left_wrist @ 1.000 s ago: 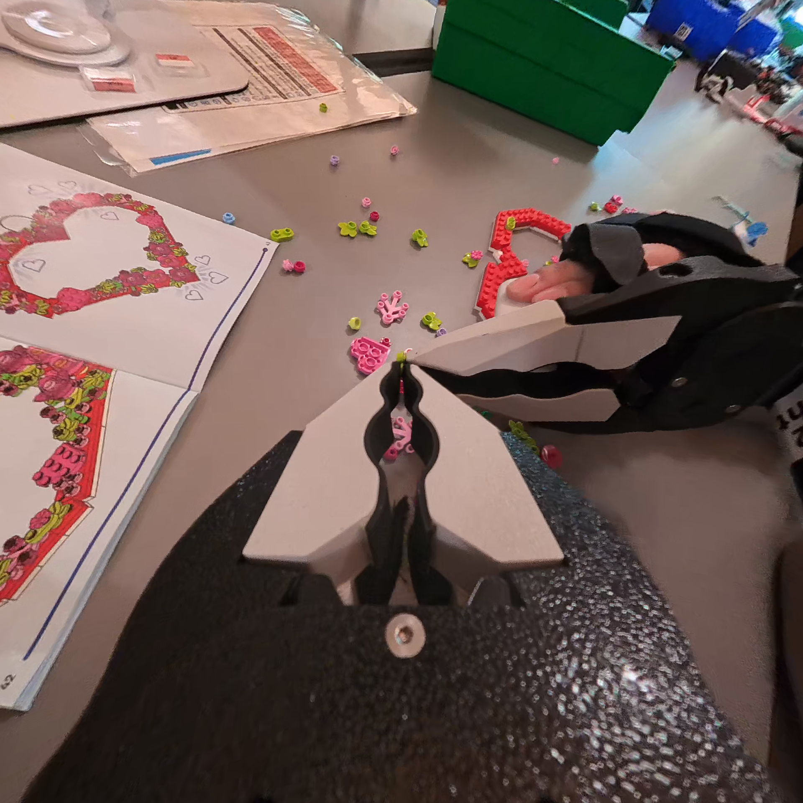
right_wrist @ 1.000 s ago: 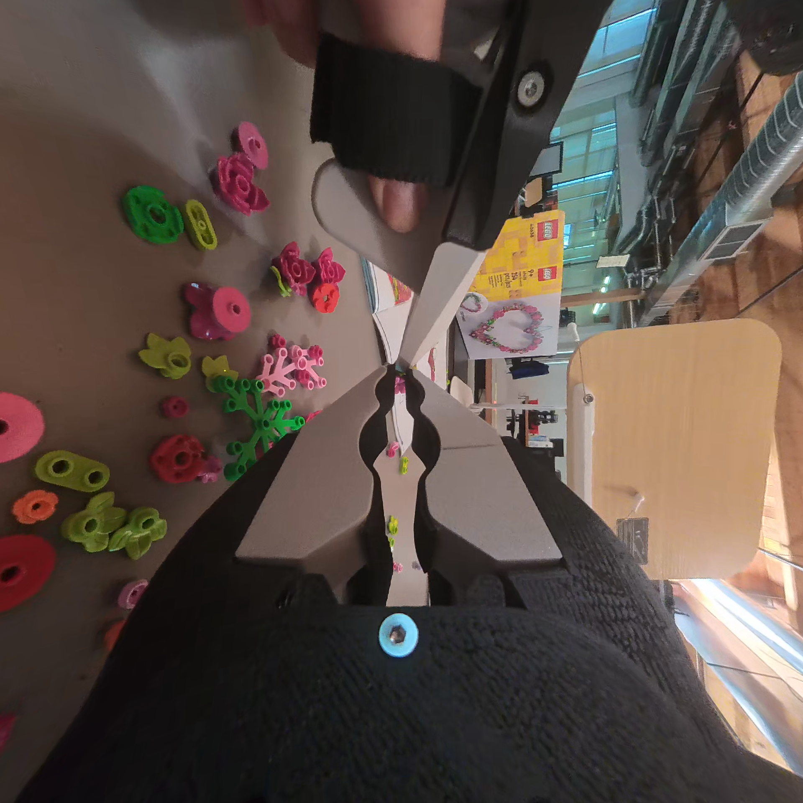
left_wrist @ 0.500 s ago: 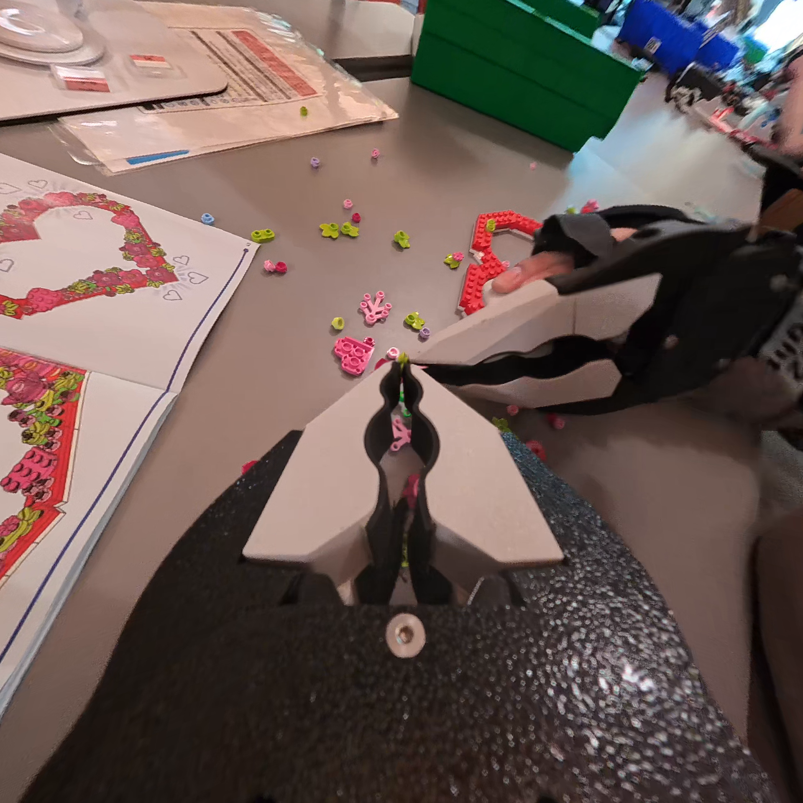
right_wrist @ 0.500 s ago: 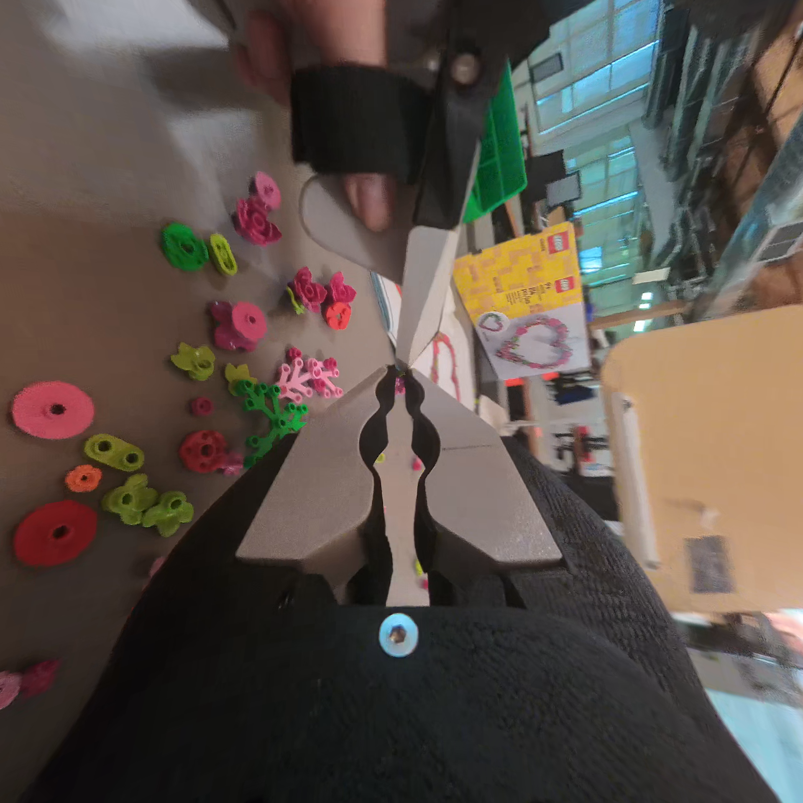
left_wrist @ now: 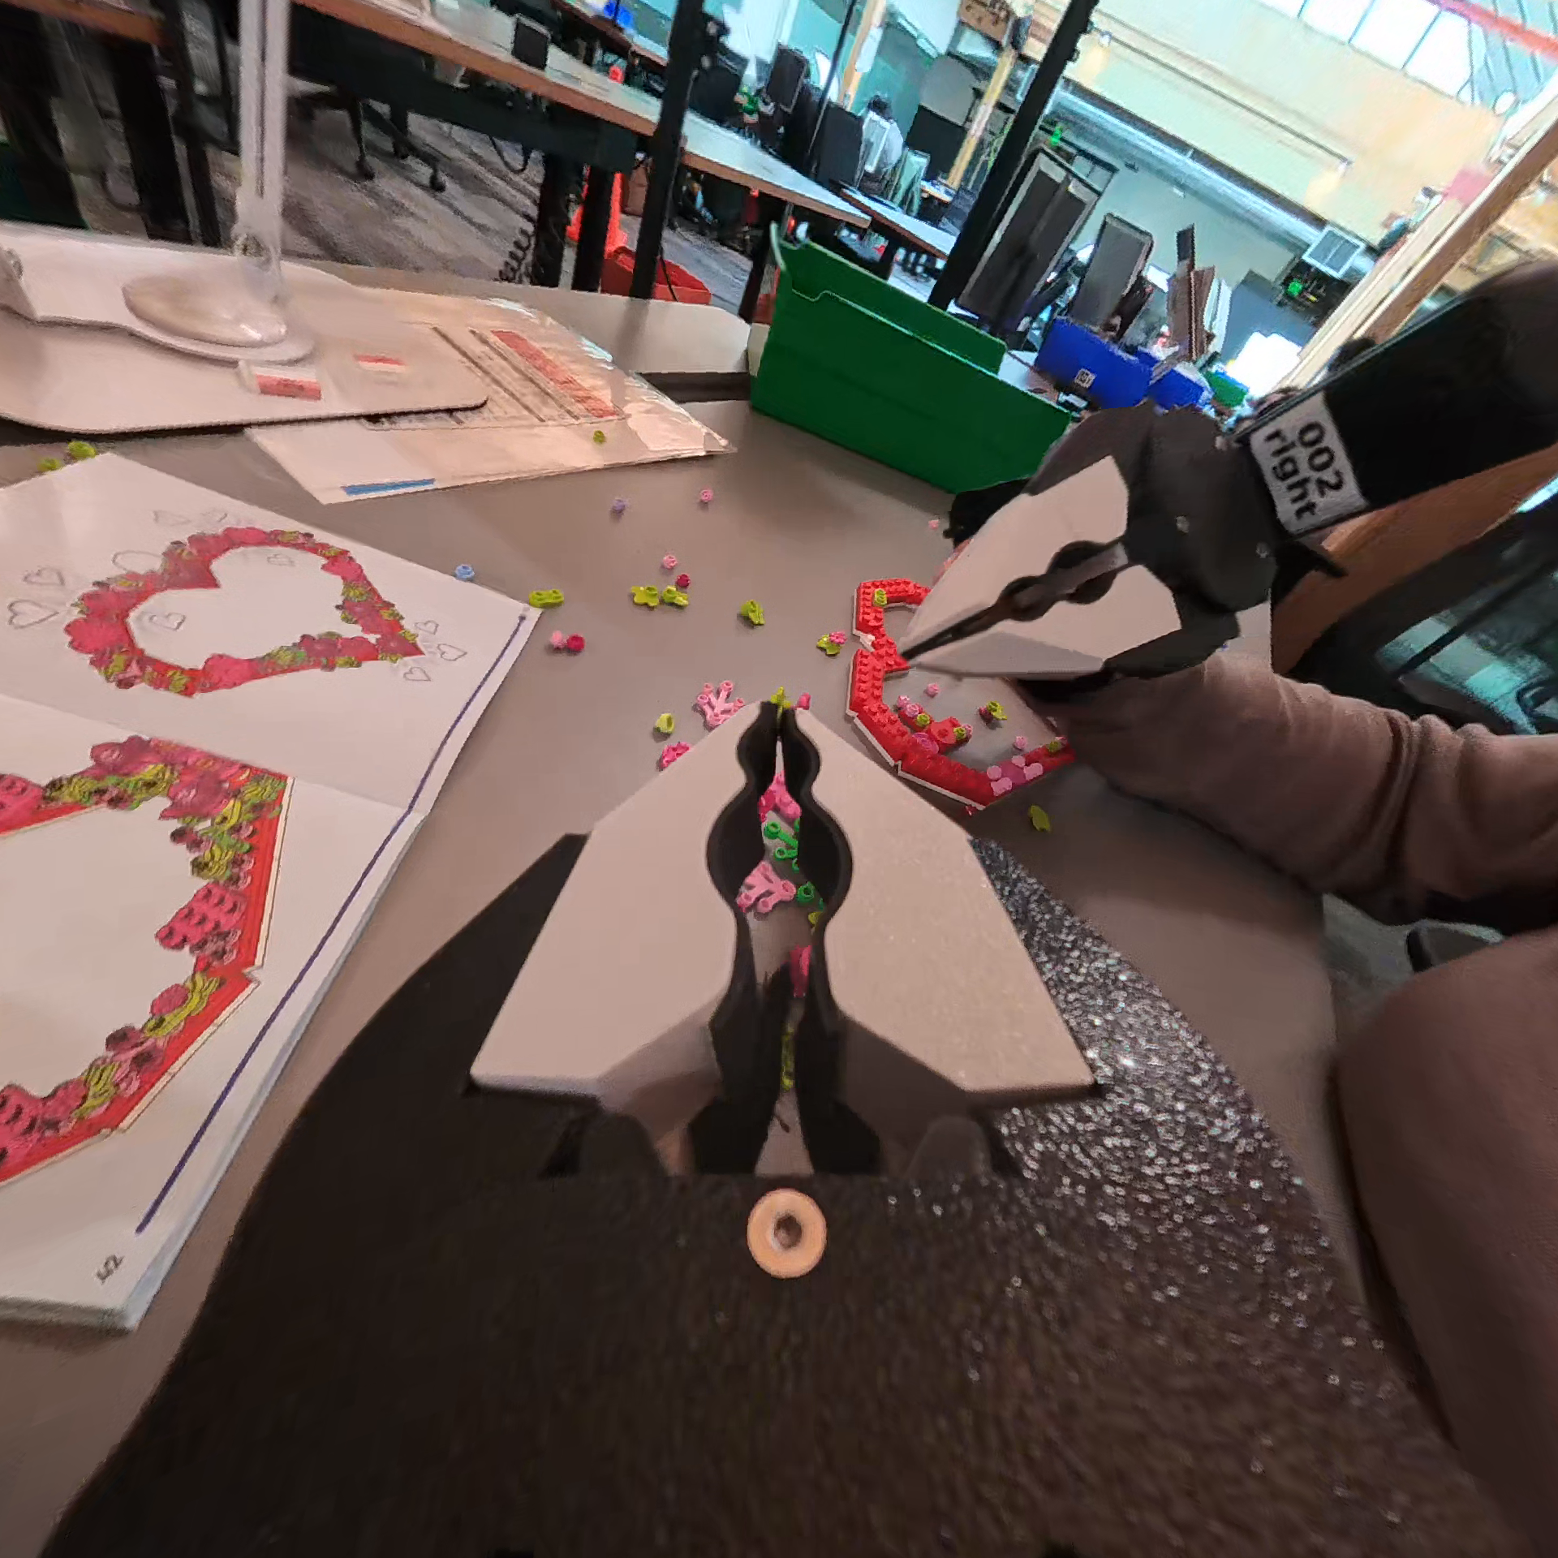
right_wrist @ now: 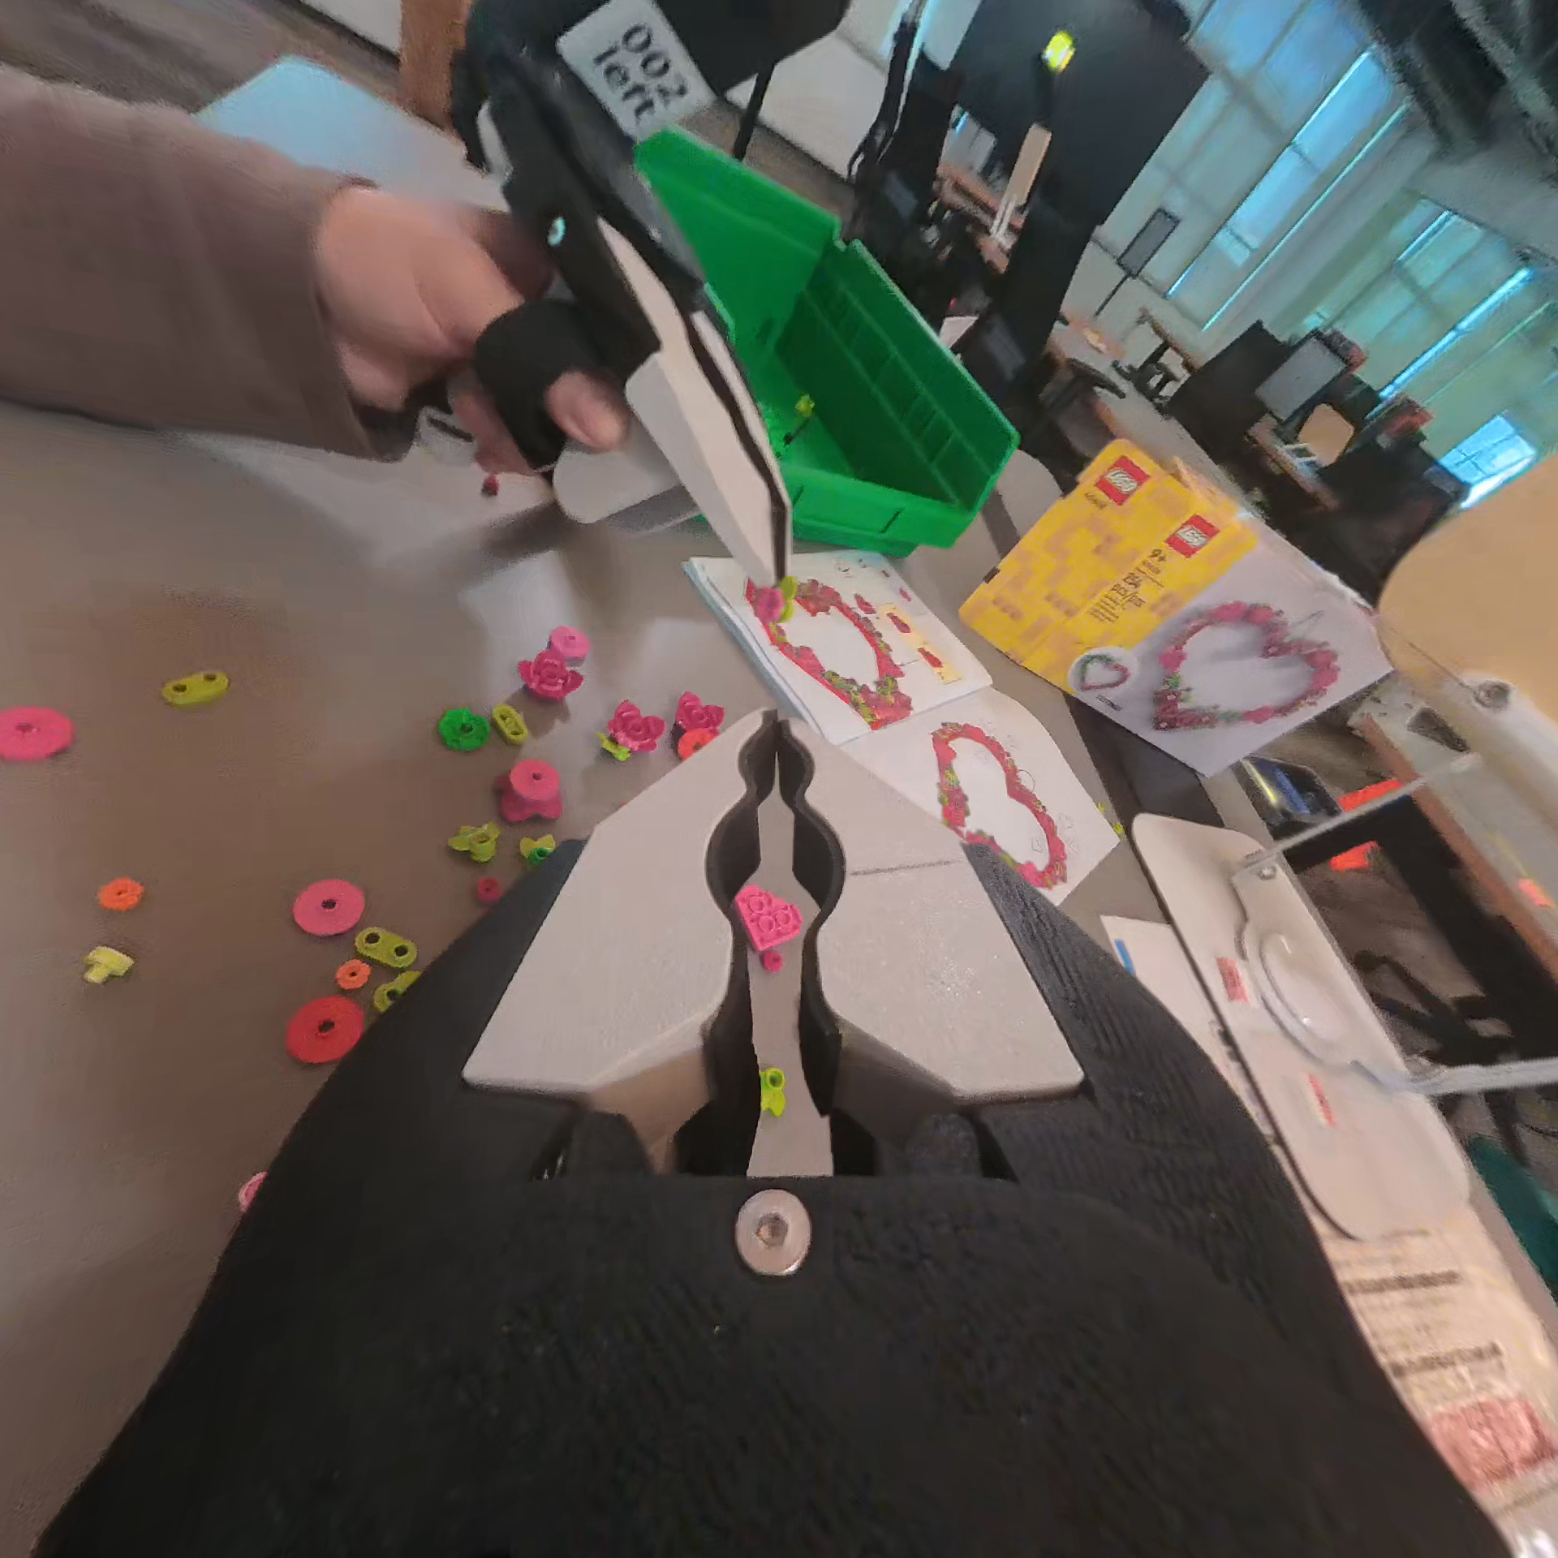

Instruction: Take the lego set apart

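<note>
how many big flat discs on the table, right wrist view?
3: far-left pink disc; second pink disc nearer; red disc below it. Others may hide behind the right gripper.

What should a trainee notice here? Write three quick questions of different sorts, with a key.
1. True or false: the left claw is shut on a small pink-and-lime flower piece.
2. What lies beside the open white instruction booklet? A: blue metal tray. B: yellow cardboard box. C: red glass cup.
3. The right claw, near the red studded plastic heart frame: open or shut?

Key: 1 true; 2 B; 3 shut.
</note>
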### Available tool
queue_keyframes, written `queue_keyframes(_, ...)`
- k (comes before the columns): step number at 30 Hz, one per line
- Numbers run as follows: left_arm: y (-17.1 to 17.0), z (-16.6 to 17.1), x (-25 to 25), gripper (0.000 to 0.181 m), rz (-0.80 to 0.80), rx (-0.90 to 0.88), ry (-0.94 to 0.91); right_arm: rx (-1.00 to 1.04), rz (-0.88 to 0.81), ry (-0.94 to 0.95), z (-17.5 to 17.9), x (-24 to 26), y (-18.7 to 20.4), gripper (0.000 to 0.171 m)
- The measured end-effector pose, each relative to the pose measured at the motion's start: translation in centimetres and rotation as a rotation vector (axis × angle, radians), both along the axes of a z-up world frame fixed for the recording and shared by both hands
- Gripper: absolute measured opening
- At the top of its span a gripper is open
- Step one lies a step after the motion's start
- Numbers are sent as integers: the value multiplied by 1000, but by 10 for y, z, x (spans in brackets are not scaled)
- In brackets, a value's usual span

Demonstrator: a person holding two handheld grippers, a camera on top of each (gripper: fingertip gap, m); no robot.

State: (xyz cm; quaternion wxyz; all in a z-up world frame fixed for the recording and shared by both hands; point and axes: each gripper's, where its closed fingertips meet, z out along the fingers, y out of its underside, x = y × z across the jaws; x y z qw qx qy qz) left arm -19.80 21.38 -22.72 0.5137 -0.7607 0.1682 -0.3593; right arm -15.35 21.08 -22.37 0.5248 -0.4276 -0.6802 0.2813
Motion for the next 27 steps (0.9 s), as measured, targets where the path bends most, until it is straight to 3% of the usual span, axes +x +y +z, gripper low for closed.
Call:
queue_keyframes(6,-7,7,19,0,-44,236,235,207,-58,-78,-5,-15,-13,10)
queue_keyframes(9,-8,2,26,0,-45,280,348,340,-83,-111,-8,-18,-15,6)
queue_keyframes(27,0,-24,34,0,-9,229,531,572,-88,-311,-34,-13,-10,0)
